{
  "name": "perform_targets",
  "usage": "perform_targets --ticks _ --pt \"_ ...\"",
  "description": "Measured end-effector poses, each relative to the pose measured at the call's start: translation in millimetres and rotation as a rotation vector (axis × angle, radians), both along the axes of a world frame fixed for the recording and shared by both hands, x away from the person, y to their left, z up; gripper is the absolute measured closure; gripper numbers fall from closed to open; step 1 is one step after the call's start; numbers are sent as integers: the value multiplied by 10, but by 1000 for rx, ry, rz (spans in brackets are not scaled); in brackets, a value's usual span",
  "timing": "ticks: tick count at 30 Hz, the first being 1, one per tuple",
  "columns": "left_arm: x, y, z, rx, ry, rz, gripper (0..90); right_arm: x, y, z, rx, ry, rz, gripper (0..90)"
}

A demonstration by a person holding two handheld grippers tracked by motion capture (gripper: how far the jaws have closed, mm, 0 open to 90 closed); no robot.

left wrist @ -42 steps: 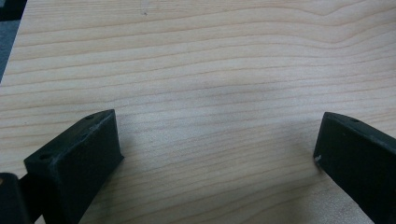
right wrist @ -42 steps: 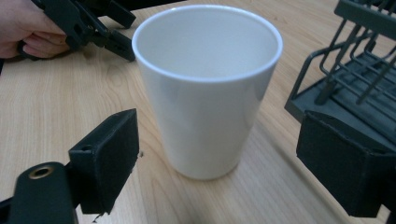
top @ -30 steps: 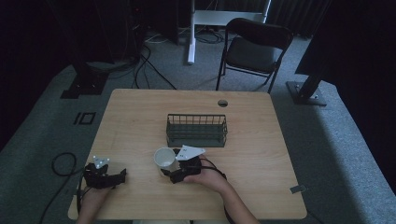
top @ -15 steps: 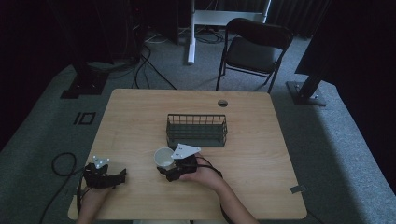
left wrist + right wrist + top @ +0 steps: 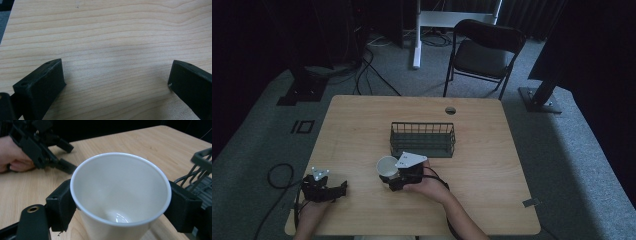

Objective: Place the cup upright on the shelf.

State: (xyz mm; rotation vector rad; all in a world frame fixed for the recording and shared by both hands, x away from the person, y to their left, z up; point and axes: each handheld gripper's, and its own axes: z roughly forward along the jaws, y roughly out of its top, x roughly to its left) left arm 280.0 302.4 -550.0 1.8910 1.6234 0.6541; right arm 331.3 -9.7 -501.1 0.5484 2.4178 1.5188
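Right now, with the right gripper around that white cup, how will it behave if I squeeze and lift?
The white cup looks thin-walled, likely paper, so a hard squeeze from the right gripper would probably dent its rim. It appears empty, so it should lift lightly. Being tall, narrow-based and light, it may tip if nudged against the wire basket.

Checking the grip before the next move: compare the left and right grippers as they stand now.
The right gripper has its jaws against both sides of the white paper cup; the left gripper has open jaws with bare table between them. The right sits near the wire basket, the left near the table's front-left corner. Both are hand-held.
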Motion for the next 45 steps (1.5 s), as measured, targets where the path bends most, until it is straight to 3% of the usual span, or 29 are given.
perform_targets --ticks 14,26,28,34,45 --pt "0 0 1 -1 0 0 8 40 -34 306 67 -15 -9 201" --pt "0 1 1 0 1 0 7 112 -32 544 91 -54 -37 201" --pt "0 1 1 1 1 -1 7 158 -43 661 98 -73 -55 201" --pt "0 1 1 1 1 -1 7 220 -91 801 112 -91 -79 201" --pt "1 1 1 0 0 -1 7 367 -273 890 121 -114 -166 201"
